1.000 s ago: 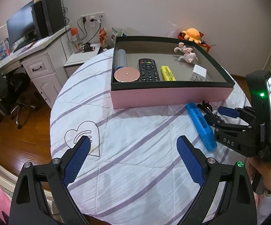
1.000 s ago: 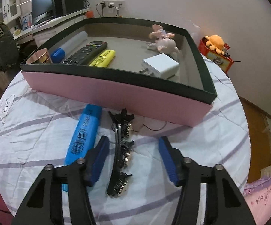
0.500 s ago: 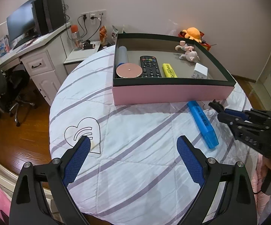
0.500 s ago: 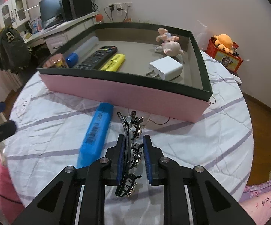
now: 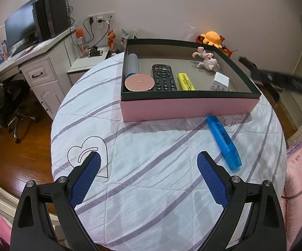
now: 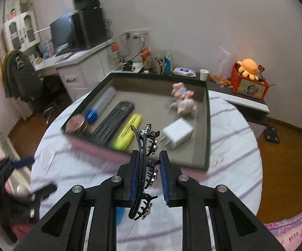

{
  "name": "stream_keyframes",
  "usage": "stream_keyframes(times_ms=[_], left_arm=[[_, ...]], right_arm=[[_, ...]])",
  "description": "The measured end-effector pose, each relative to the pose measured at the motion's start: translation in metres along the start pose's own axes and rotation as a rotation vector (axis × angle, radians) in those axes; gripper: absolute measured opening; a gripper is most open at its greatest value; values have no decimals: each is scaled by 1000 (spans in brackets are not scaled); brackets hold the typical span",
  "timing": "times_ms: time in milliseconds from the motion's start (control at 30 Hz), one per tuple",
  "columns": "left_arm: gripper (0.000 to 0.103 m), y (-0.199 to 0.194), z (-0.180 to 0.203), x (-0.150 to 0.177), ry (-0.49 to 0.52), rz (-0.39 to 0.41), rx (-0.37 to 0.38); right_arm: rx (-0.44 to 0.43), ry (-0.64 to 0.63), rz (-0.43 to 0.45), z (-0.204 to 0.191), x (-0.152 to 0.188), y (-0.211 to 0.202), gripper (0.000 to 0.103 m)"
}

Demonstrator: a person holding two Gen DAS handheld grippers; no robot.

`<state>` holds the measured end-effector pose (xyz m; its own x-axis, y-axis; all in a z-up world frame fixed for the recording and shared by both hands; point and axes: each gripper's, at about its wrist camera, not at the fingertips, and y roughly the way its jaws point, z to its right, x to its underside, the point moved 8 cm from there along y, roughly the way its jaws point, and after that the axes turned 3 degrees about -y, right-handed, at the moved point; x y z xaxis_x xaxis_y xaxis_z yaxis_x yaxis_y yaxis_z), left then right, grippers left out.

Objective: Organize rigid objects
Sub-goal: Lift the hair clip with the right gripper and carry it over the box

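Observation:
My right gripper (image 6: pixel 148 163) is shut on a black hair clip (image 6: pixel 145 167) and holds it in the air above the near wall of the pink box (image 6: pixel 207 125). The box (image 5: pixel 188 106) holds a remote (image 5: pixel 164 77), a yellow highlighter (image 5: pixel 186 81), a white charger (image 5: pixel 221 81), a round pink tin (image 5: pixel 139 82), a tube (image 5: pixel 132 64) and a pink plush (image 5: pixel 207 60). A blue highlighter (image 5: pixel 223 139) lies on the quilt in front of the box. My left gripper (image 5: pixel 148 177) is open and empty above the quilt. The right gripper shows blurred at the right edge of the left wrist view (image 5: pixel 276 77).
The round table is covered with a white striped quilt (image 5: pixel 151 146). A desk with a monitor (image 5: pixel 19 29) stands at the left. An orange plush (image 6: pixel 248 67) sits on a red box on a side table at the right. Wooden floor surrounds the table.
My right gripper closed on the hair clip and lifted it off the quilt, up toward the box. My left gripper stayed open and drew back slightly.

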<state>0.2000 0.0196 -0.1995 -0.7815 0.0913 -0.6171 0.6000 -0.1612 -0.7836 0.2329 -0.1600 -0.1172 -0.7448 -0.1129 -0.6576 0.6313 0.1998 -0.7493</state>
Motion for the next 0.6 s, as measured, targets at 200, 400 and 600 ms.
stream_keyframes(times_ms=[200, 400, 600], left_arm=[[96, 10, -10, -7, -6, -12, -5], [96, 20, -16, -14, -10, -20, 1], [96, 27, -18, -12, -6, -34, 15]], right_arm=[[101, 46, -77, 31, -25, 57, 19], [209, 68, -162, 50, -24, 93, 19], [325, 32, -211, 52, -12, 100, 19]])
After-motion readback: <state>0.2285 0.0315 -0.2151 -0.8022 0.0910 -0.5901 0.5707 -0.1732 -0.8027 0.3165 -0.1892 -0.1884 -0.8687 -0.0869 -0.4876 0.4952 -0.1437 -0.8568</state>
